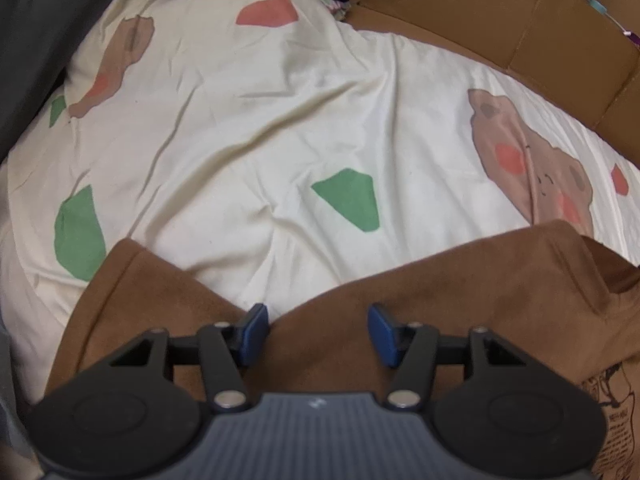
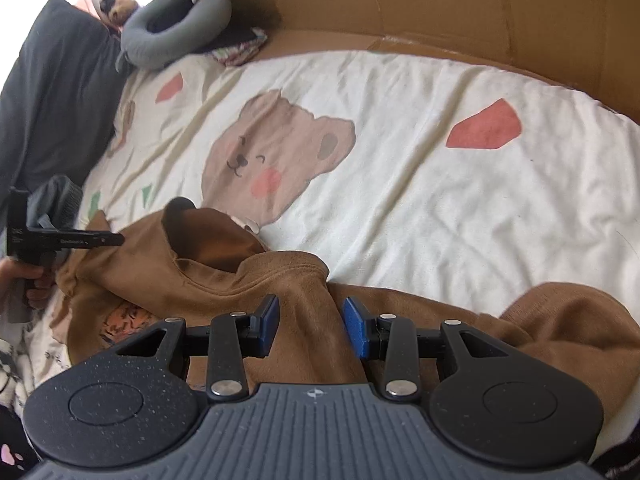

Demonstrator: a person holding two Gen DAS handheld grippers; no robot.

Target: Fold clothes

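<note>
Here, a brown sweatshirt (image 2: pixel 280 276) lies rumpled on a bed, at the near edge of both wrist views. Its hood (image 2: pixel 208 236) stands open toward the far side, and a printed picture (image 2: pixel 124 318) shows on the cloth at the lower left of the right wrist view.

The right gripper (image 2: pixel 310 326) sits low over the sweatshirt with its jaws apart; a raised fold of brown cloth runs up between the blue pads (image 2: pixel 356 330), but whether it is pinched cannot be told. The left gripper (image 1: pixel 318 334) hangs over another part of the same garment, jaws wide, with cloth lying under them and not gripped. In the right wrist view a hand (image 2: pixel 24 280) holds that left gripper at the far left edge.

Under the sweatshirt is a cream bedsheet (image 2: pixel 440 200), creased, printed with bear faces and red and green shapes. A cardboard wall (image 2: pixel 440 4) borders the far side of the bed. A dark grey pillow (image 2: pixel 52 92) and a grey neck pillow (image 2: pixel 172 32) lie at the far left corner.
</note>
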